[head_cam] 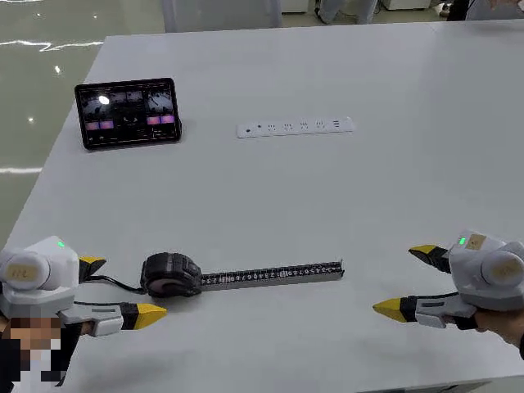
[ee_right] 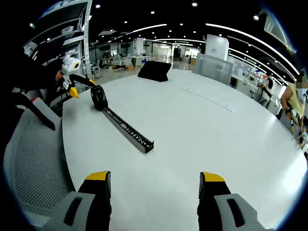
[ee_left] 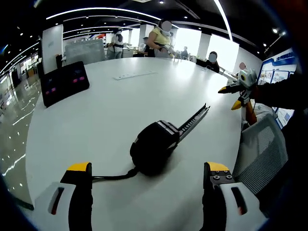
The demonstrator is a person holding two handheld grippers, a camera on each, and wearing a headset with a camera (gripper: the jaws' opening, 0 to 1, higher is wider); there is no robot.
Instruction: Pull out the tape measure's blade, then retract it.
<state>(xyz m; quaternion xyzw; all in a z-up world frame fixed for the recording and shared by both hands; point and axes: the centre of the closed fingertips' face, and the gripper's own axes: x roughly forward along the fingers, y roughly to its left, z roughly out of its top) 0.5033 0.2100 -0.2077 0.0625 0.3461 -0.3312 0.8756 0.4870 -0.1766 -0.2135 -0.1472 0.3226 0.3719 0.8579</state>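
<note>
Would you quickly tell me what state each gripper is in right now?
Left gripper: open, empty; the tape measure lies just ahead.
Right gripper: open, empty, clear of the blade.

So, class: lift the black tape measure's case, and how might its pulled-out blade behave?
The extended dark blade lies straight and flat, so probably springy, though its tip may droop. The rounded black case looks compact, probably heavy for its size.

We'd call this a big open-plan office: long white worktop (head_cam: 393,188) with a power strip (head_cam: 295,127) on it, mesh chair (ee_left: 262,149) at its edge, glossy floor (head_cam: 41,65) around it, ceiling light strips (ee_right: 144,27) above, people (ee_left: 161,36) standing beyond it.
</note>
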